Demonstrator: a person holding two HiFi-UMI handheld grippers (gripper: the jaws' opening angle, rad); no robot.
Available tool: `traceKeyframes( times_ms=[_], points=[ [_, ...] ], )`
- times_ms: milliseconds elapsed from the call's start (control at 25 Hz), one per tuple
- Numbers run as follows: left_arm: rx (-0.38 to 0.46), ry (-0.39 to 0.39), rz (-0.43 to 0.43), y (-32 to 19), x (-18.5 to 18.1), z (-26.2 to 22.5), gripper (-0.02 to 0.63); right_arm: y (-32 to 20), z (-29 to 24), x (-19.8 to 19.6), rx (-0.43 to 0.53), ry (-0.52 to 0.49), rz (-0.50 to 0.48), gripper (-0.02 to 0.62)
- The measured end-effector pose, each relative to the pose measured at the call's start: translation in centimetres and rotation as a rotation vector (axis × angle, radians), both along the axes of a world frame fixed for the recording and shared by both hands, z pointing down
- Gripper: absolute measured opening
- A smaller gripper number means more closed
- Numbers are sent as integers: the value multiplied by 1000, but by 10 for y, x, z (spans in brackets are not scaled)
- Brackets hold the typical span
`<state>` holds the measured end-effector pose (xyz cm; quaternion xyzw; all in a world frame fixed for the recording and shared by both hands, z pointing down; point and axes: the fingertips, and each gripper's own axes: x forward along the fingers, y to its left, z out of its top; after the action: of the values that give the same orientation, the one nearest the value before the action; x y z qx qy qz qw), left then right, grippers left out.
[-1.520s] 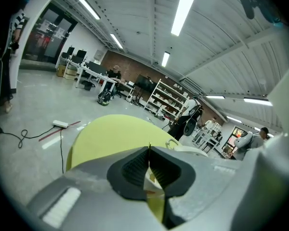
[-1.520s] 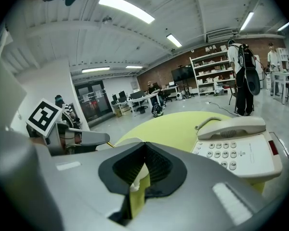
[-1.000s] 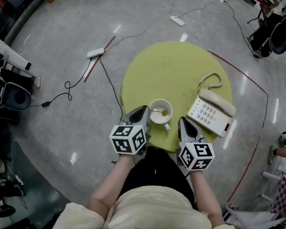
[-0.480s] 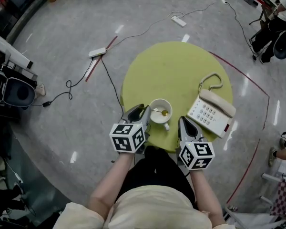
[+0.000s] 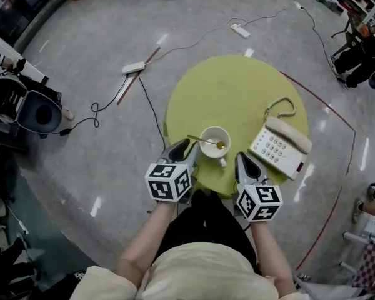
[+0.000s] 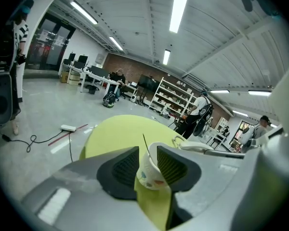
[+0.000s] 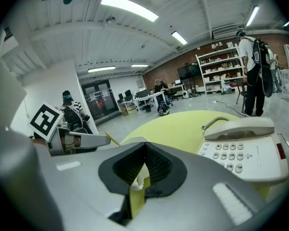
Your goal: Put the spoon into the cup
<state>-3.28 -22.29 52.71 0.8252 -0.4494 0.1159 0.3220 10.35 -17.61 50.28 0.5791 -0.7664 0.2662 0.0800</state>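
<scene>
Head view | left gripper point(image 5: 186, 147) tilted down, opening, empty | right gripper point(image 5: 240, 158) pressed together

Open lab with shelving point(image 6: 173, 94), desks point(image 6: 97, 79)

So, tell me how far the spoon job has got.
Done: the spoon sits in the cup, bowl inside, handle leaning out over the rim. In hand: nothing. The left gripper has its jaws opening with nothing pressed between them, and the right gripper is shut near the cup. Remaining: probably only drawing both grippers back.
</scene>
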Motion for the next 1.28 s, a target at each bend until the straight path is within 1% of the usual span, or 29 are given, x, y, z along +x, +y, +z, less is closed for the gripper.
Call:
traceKeyframes(
  times_ms=[160,360,640,1280],
  points=[
    [3,-4,-10,8,-8,1,115,5,1,-7,4,0,-10,2],
    [20,-33,-16,17,-20,-1,112,10,-3,-16,17,2,-22,2],
    [31,-42,-8,29,-33,-7,86,18,-8,-28,28,5,-21,2],
    [132,-81,87,54,-38,-36,23,47,-25,-39,64,29,32,2]
  ],
)
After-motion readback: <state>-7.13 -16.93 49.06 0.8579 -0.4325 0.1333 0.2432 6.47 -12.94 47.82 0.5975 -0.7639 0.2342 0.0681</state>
